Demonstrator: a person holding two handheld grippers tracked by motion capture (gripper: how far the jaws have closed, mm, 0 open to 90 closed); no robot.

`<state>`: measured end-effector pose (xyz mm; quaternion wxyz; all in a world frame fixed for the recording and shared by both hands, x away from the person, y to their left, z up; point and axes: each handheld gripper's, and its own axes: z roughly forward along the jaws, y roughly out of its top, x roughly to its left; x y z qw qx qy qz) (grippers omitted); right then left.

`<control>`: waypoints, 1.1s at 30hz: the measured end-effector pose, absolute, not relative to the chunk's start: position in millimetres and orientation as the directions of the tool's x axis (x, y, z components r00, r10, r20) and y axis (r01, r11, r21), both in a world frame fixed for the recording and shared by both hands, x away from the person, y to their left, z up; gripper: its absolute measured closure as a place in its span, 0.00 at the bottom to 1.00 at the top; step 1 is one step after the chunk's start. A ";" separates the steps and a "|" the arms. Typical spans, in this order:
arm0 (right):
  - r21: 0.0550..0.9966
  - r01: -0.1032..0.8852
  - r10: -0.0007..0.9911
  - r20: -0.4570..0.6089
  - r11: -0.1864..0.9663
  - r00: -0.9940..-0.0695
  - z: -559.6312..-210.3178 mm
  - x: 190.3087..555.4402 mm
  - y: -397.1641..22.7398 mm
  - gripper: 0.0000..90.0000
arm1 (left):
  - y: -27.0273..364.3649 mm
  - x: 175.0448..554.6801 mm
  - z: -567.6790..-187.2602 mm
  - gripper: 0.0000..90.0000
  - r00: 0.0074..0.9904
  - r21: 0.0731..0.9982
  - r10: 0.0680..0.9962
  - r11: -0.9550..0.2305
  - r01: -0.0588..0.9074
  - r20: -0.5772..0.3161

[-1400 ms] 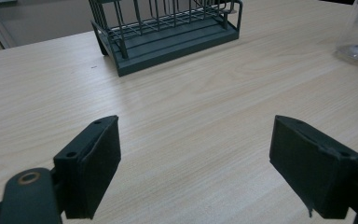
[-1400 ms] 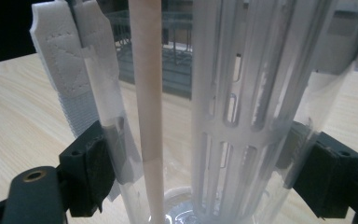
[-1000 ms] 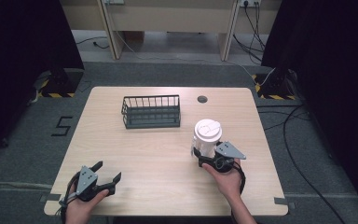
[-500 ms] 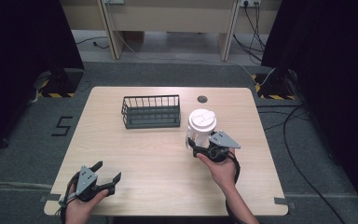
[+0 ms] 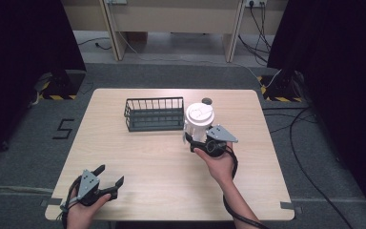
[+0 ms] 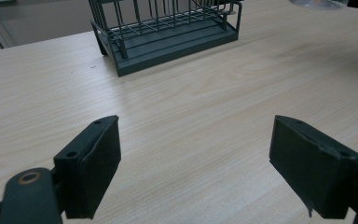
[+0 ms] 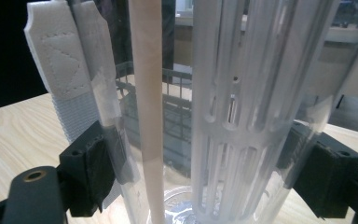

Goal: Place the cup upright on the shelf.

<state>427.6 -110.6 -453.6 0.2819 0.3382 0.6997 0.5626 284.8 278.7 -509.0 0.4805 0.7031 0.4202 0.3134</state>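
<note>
The clear plastic bottle with a white lid [image 5: 198, 121] stands upright, just right of the dark wire basket's [image 5: 154, 114] right end, on the far half of the light wood worktop [image 5: 162, 162]. In the right gripper view its transparent wall [image 7: 223, 116] shows a white slotted inner tube, a pale straw-like rod and a white woven strap at its left side. The right tongs [image 5: 196, 141] are clamped on the lower body of this bottle from the near side, one black jaw pressed to each side of the wall. Whether the bottle's base rests on the worktop or is lifted just off it cannot be told.

The basket is rectangular, with its long side running left to right, and looks empty. A small dark round disc [image 5: 206, 100] lies on the worktop beyond the bottle, near the far edge.

The left tongs [image 5: 108, 177] are at the near left corner of the worktop, well apart from bottle and basket. Their jaws stand wide apart with nothing between them, pointed toward the basket [image 6: 168, 32].
</note>
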 end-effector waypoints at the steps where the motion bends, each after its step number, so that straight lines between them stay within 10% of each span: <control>1: 0.977 0.161 0.790 -0.010 0.137 -0.613 -452.8 428.3 -108.9 0.21 | 278.7 284.8 -509.0 0.18 0.450 0.939 0.892 -0.185 0.290 0.037; 33: 0.980 0.153 0.785 -0.005 0.127 -0.619 -433.8 468.1 -73.0 0.21 | 278.3 285.2 -509.2 0.18 0.450 0.940 0.893 -0.179 0.291 0.031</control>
